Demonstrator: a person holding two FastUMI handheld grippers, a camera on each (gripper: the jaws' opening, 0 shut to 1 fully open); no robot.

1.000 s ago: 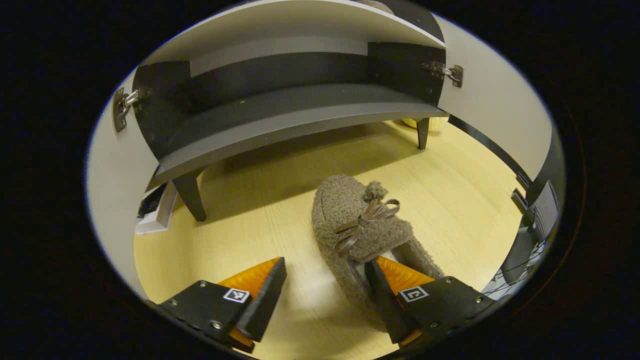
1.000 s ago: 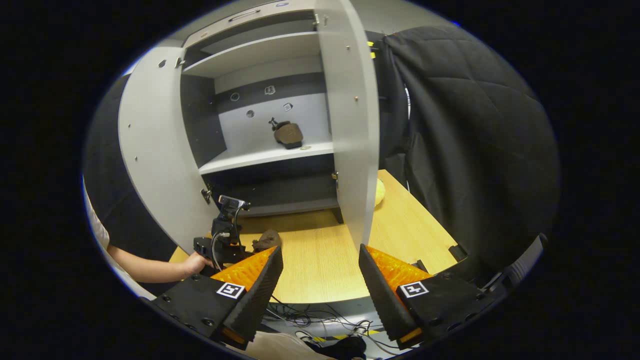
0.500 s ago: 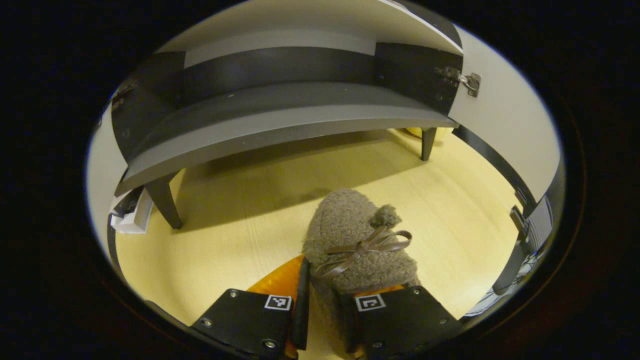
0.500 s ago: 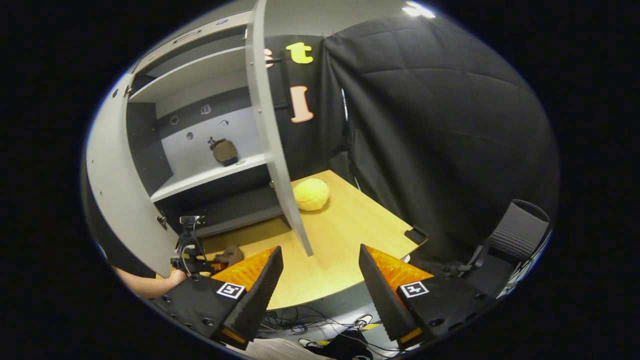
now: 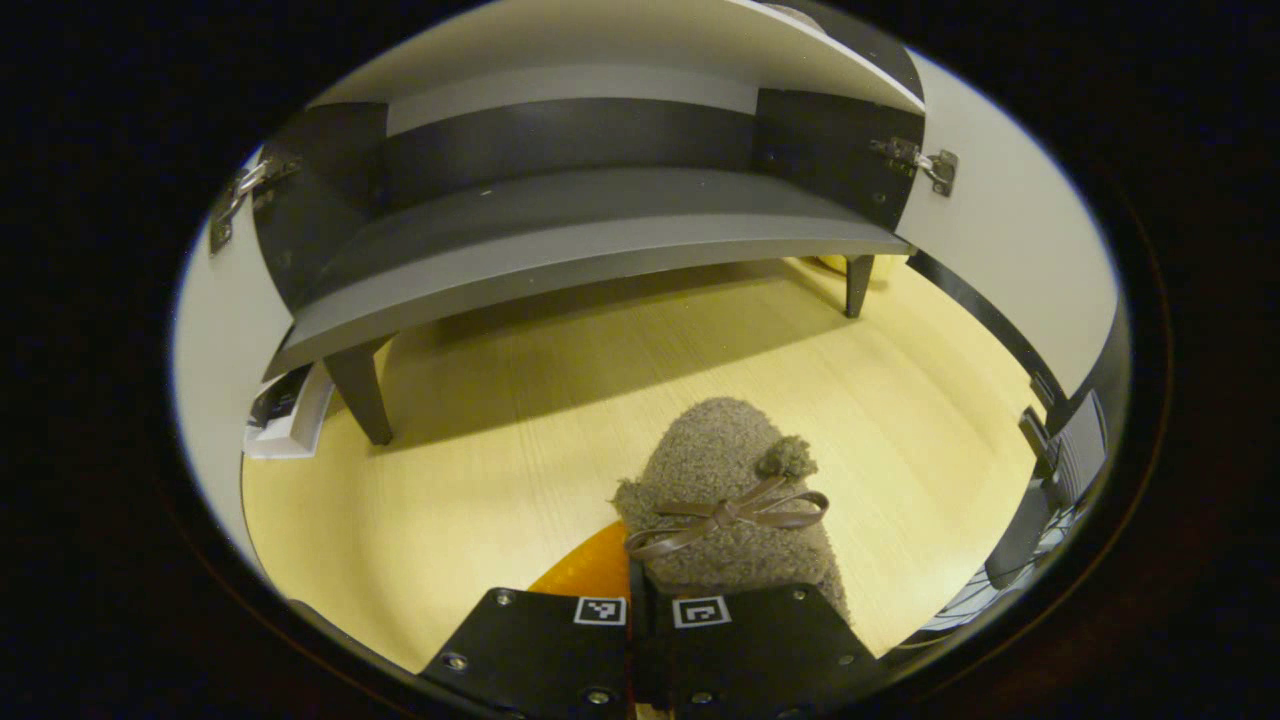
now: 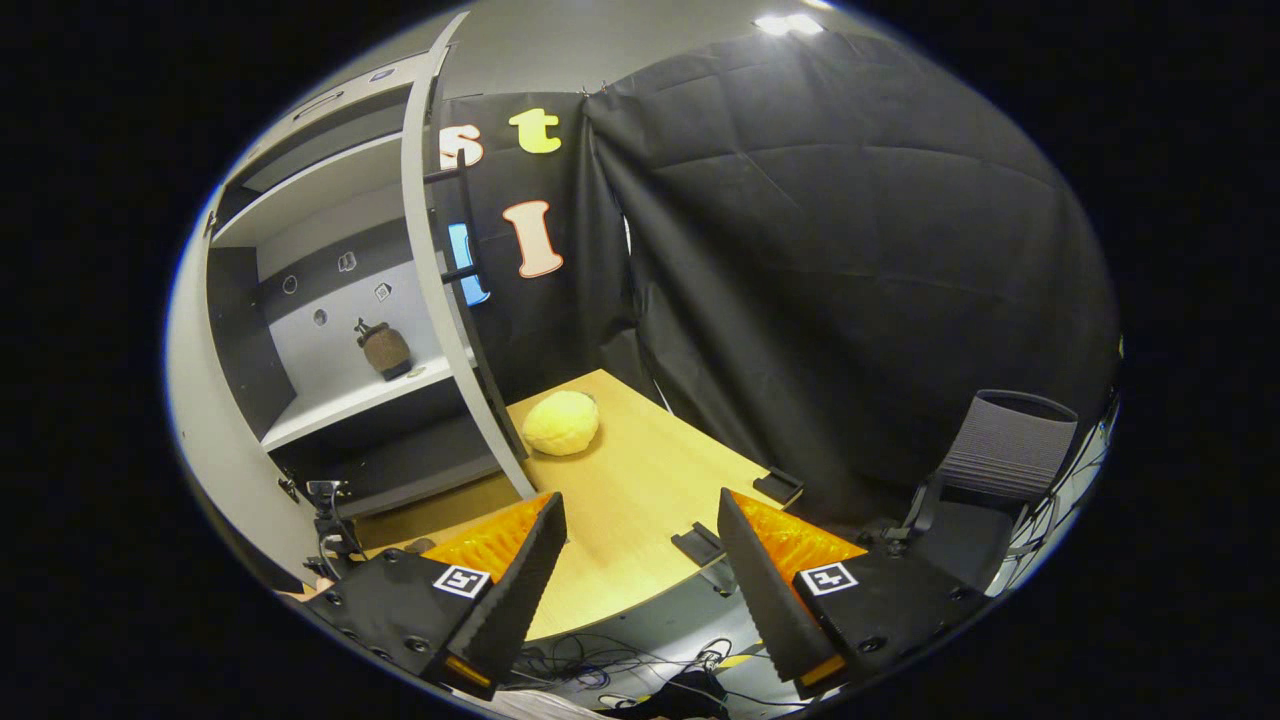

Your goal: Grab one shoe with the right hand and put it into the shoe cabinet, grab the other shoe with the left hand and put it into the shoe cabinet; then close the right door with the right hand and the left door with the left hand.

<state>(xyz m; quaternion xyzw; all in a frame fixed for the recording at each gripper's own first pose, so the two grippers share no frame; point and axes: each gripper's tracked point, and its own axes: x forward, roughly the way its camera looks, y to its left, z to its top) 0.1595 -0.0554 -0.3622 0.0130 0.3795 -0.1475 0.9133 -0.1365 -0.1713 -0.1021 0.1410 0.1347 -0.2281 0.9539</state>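
- I am clamping my left gripper (image 5: 640, 610) on the heel end of the fuzzy brown shoe (image 5: 725, 500); a second ago its fingers were spread wide on either side of the heel, and now they are drawn together on it.
- The shoe's toe and ribbon bow are pointing away from me, toward the shoe cabinet, and its sole seems to be resting on the table (image 5: 480, 420) yet; I cannot tell whether it is lifting.
- I am holding my right gripper (image 6: 640, 560) with its fingers wide apart and nothing between them. It is swinging rightward, off the cabinet's inside and toward the booth's far-right corner.
- Past its fingers a yellow plush (image 6: 562, 422) is lying on the table, just right of the open right door (image 6: 440, 290).
- Farther in, the other shoe (image 6: 385, 350) is sitting on the middle shelf (image 6: 340, 405), so the right hand's placing looks done.
- The grasp now being made, I judge the next thing is lifting this shoe up to a shelf; both doors are waiting open.
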